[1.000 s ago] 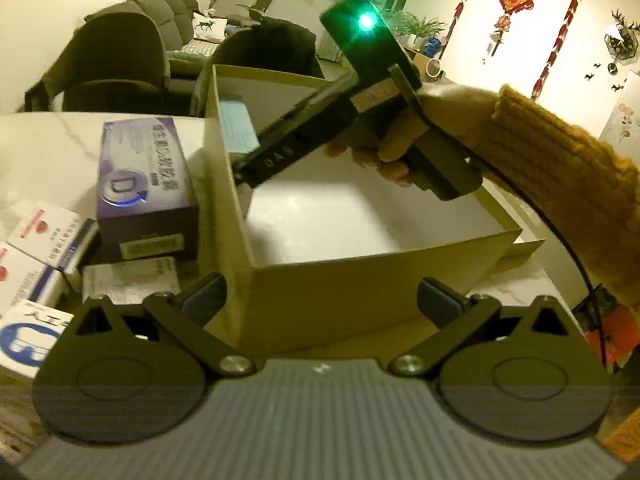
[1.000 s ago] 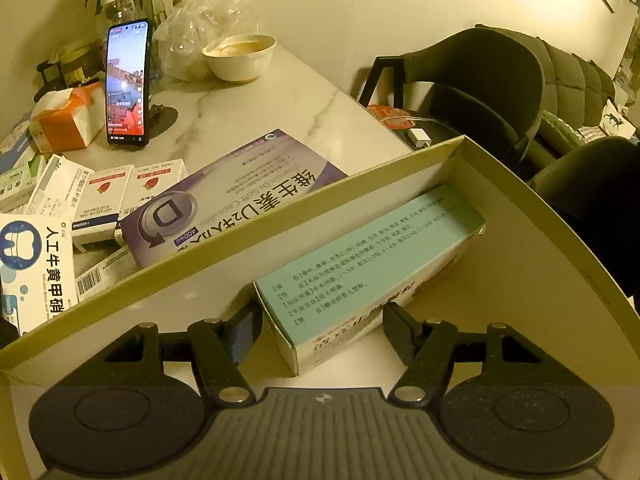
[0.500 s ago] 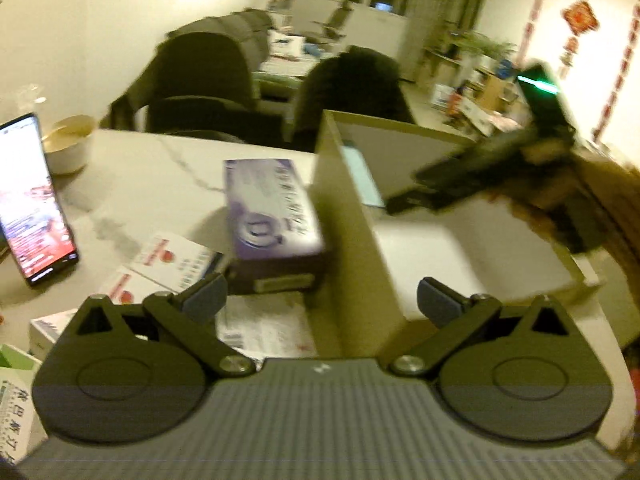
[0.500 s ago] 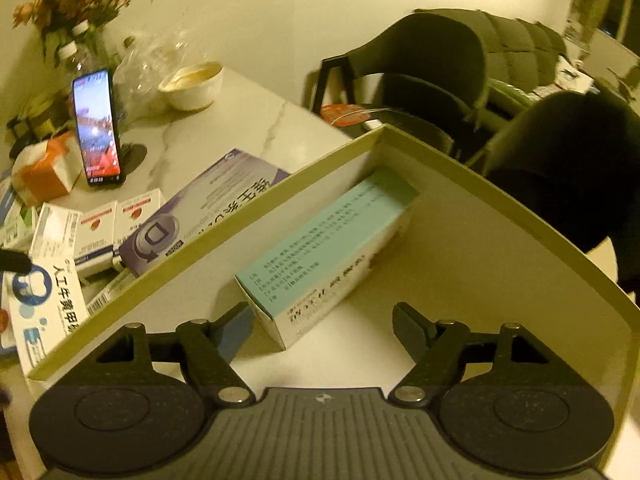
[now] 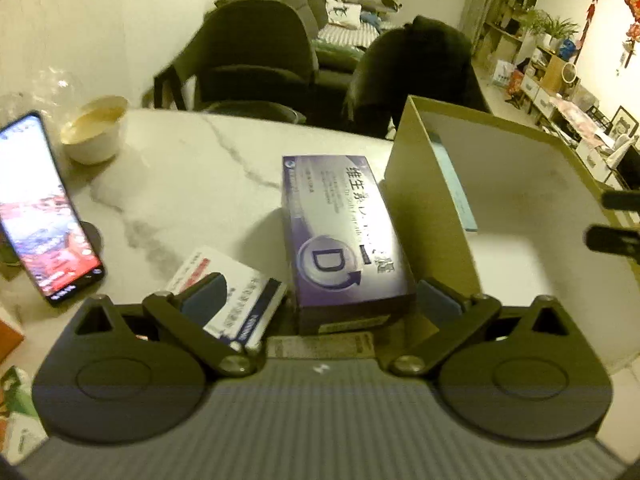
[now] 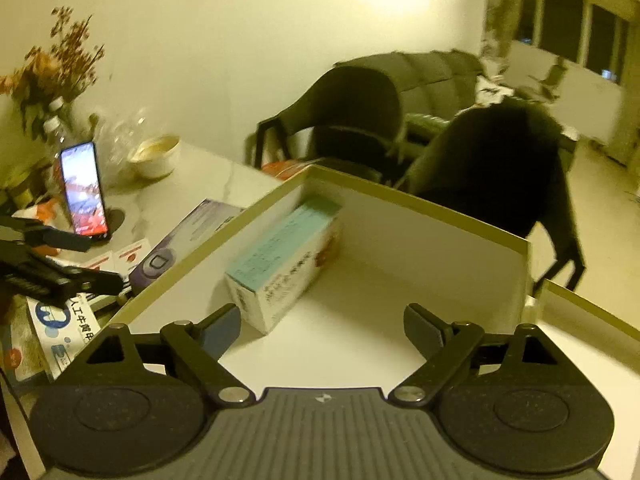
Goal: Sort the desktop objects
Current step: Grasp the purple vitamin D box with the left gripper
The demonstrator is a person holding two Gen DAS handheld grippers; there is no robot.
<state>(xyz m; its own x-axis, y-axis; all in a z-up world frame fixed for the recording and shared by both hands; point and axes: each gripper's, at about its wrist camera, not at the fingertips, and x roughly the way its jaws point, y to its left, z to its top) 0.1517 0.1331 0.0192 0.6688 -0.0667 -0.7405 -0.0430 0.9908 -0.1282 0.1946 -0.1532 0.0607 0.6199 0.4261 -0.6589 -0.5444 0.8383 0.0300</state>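
1. Far left on the marble table (image 5: 192, 184) a lit phone (image 5: 38, 216) leans on its stand beside a white bowl (image 5: 94, 128). We count neither as part of the sorting.
2. Next come the loose cartons: a white and red box (image 5: 224, 280), a thin box (image 5: 320, 346) lying flat under our fingers, and in the right wrist view a white box with a blue tooth logo (image 6: 64, 320) at the near left.
3. Our left gripper (image 5: 316, 300) hangs above these with its jaws spread wide and nothing between the pads. The purple vitamin D box (image 5: 340, 236) lies framed between the fingers, its long side just beside the outer wall of the cardboard box (image 5: 424, 208).
4. Inside that cardboard box, against its left wall, rests the teal and white carton (image 6: 280, 264), already sorted.
5. Our right gripper (image 6: 320, 324) has just been opening and now stands wide above the box floor, gripping nothing; the teal carton sits clear ahead of its left finger.
6. We judge the drop-off done and the next pickup beginning. The purple box looks the likely target: we must lower the left jaws over its width, close, then lift it over the wall.
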